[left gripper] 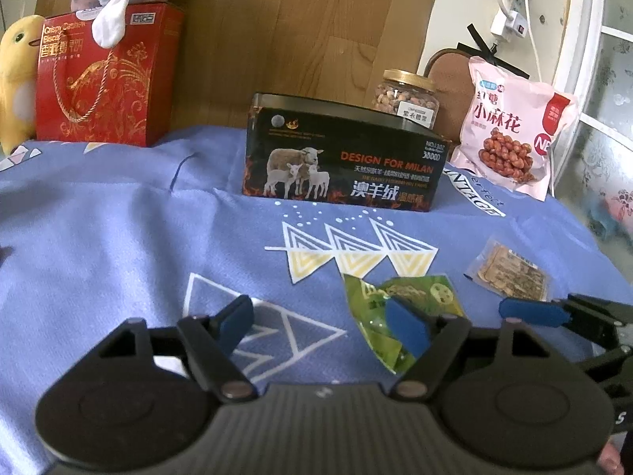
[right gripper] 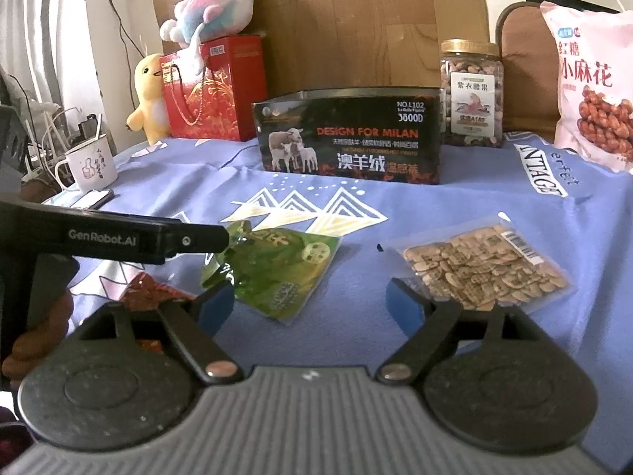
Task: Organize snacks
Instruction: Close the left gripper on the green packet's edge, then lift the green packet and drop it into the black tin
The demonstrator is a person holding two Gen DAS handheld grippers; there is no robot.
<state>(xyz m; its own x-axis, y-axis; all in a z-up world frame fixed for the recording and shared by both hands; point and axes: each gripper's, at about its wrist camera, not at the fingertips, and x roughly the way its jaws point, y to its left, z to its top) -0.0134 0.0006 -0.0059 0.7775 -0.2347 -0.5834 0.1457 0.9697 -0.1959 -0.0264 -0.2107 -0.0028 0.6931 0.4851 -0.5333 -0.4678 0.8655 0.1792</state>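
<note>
Right wrist view shows my right hand-held gripper [right gripper: 308, 301] spread wide and empty, low over the bench [right gripper: 435, 206], between the green packet [right gripper: 285, 265] and the clear bag of crackers [right gripper: 486, 265]. My left hand-held gripper [left gripper: 322, 326] is released too, one finger over that green packet. I judge the black box [right gripper: 350, 134] the likely bin, so I should pinch a packet by its flat edge. Behind stand the red gift bag [right gripper: 215, 87], the pink bag [right gripper: 593, 91], the nut jar [right gripper: 470, 95] and a mug [right gripper: 91, 164].

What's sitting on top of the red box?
A pastel plush toy lies on the red box, with one white fin hanging over the front. The box's top is covered.
</note>
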